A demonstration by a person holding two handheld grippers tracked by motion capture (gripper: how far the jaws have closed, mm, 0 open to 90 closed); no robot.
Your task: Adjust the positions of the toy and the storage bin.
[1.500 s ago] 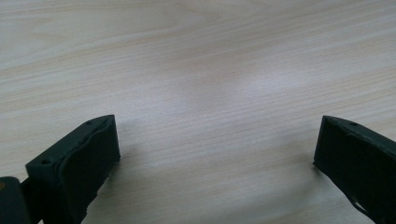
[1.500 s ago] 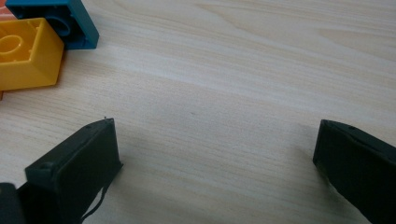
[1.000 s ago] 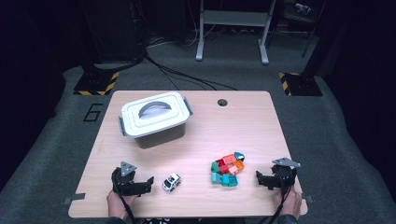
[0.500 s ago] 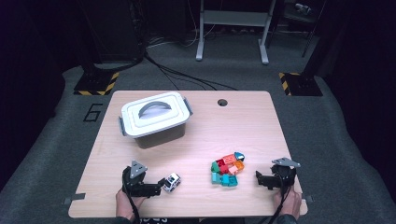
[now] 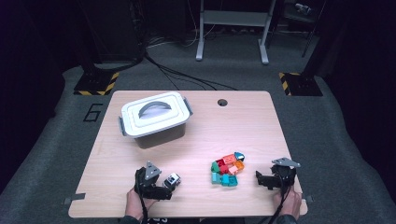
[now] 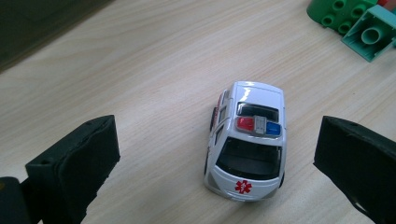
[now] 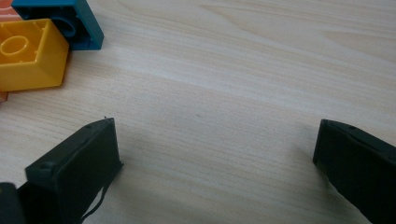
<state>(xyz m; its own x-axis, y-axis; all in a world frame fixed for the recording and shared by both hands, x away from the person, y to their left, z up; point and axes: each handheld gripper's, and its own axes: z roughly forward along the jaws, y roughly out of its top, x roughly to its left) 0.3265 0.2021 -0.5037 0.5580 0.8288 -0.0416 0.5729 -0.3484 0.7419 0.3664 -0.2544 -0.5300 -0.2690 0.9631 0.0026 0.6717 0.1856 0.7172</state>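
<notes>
Risked nudging the toy ambulance (image 6: 246,148) (on wheels, free on the table (image 5: 261,121) between wide-spread jaws of the left gripper (image 5: 163,189)) into a roll on uneven closing, with the right gripper (image 5: 262,180) likewise gaping, empty, beside the bricks (image 5: 227,169).

Bare table (image 5: 261,121) along right edge and far right corner. Box (image 5: 155,117) blocks far left corner. Bricks (image 5: 227,169) and car (image 5: 172,180) crowd near edge, open gap between.
</notes>
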